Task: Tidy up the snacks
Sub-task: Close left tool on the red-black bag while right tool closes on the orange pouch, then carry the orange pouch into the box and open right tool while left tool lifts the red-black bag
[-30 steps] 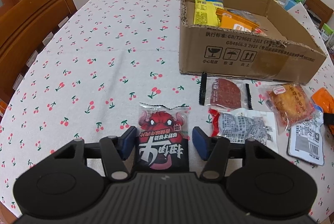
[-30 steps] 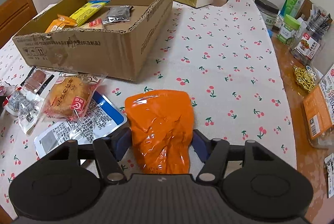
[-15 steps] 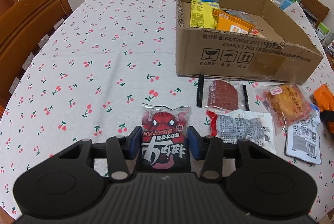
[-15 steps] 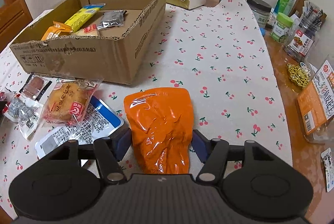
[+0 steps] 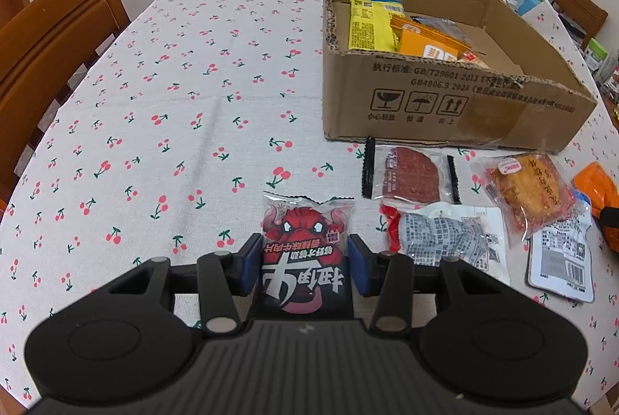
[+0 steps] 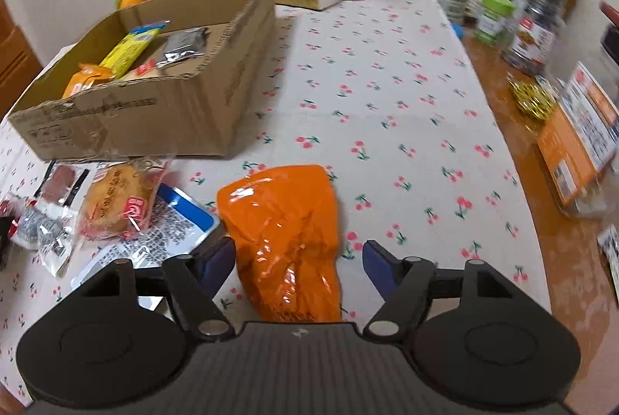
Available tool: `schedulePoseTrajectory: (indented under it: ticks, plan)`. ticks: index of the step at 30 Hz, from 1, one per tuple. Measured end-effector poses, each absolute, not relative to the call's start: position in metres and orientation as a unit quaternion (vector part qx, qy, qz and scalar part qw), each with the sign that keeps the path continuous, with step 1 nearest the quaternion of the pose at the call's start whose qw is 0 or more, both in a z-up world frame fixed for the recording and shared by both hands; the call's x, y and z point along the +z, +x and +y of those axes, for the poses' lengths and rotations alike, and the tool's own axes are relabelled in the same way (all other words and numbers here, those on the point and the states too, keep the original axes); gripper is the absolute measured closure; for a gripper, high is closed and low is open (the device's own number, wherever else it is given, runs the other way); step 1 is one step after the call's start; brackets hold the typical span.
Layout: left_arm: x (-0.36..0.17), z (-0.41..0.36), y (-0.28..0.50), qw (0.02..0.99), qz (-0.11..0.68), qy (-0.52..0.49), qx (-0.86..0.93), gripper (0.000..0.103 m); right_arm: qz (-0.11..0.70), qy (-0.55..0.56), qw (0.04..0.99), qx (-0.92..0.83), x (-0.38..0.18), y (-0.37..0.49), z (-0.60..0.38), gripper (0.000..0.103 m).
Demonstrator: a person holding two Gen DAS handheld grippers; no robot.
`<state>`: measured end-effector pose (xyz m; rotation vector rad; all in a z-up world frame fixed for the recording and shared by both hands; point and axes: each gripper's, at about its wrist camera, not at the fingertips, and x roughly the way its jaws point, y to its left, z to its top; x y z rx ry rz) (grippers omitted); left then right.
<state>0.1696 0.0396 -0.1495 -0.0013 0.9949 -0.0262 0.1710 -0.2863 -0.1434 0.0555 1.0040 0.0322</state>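
Clamping the red-and-black snack packet (image 5: 305, 252) by its two long sides, the left gripper (image 5: 305, 266) has its blue pads (image 5: 249, 266) pressed against the wrapper. The packet lies flat on the cherry-print tablecloth (image 5: 174, 105), its long axis running straight away from the gripper, with the crimped end and the bull face pointing toward the far side of the table and the large white characters nearest the gripper. Just to its right lie a grey printed packet (image 5: 441, 241), a clear-wrapped dark red slice (image 5: 410, 175) and a wrapped golden cake (image 5: 530, 190); beyond them stands the cardboard box (image 5: 445, 105), already holding yellow and orange packets.

The right gripper (image 6: 298, 266) straddles the orange pouch (image 6: 286, 233), its jaws opening; the right-hand pad (image 6: 377, 264) stands clear of the pouch, while the left one (image 6: 218, 262) sits just beside it, possibly grazing the foil, though motion blur makes that uncertain. The pouch rests on the cloth, long axis running away from the gripper and tilted slightly leftward, its broader end farthest away, near the box's front right corner.
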Motion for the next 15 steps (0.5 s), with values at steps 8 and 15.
schedulePoseTrajectory:
  ticks: [8, 15]
  plan:
    - [-0.1487, 0.0397, 0.1700, 0.877, 0.479, 0.000, -0.018, 0.058, 0.473, 0.031, 0.880, 0.014, -0.1450, 0.1694, -0.2782, 0.040]
    - [-0.1443, 0.0423, 0.1693, 0.878, 0.478, -0.001, -0.029, 0.059, 0.474, 0.024, 0.880, 0.011, -0.1415, 0.1702, -0.2815, 0.052]
